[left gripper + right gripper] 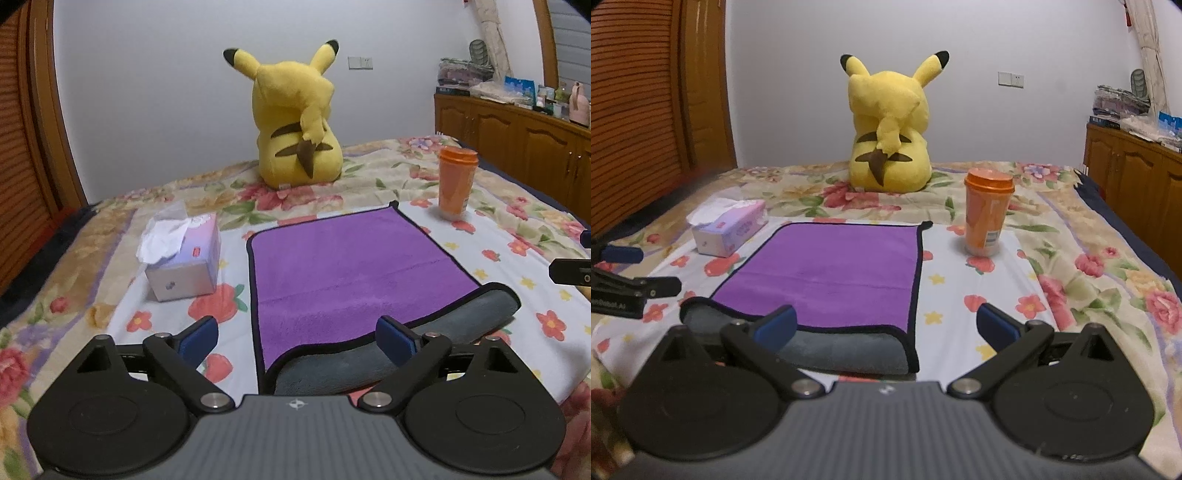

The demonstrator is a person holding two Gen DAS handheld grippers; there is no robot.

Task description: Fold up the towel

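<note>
A purple towel point(347, 273) with black trim and a grey underside lies flat on the flowered bedspread; its near edge is turned over, showing grey. It also shows in the right wrist view point(834, 273). My left gripper point(297, 341) is open and empty, hovering over the towel's near left corner. My right gripper point(886, 325) is open and empty over the towel's near right corner. The right gripper's tips show at the right edge of the left wrist view point(570, 275), and the left gripper at the left edge of the right wrist view point(631, 288).
A tissue box point(184, 258) point(727, 230) sits left of the towel. An orange lidded cup point(456, 182) point(986, 212) stands to its far right. A yellow plush toy point(295, 122) point(890, 129) sits behind. Wooden cabinets point(517, 147) line the right wall.
</note>
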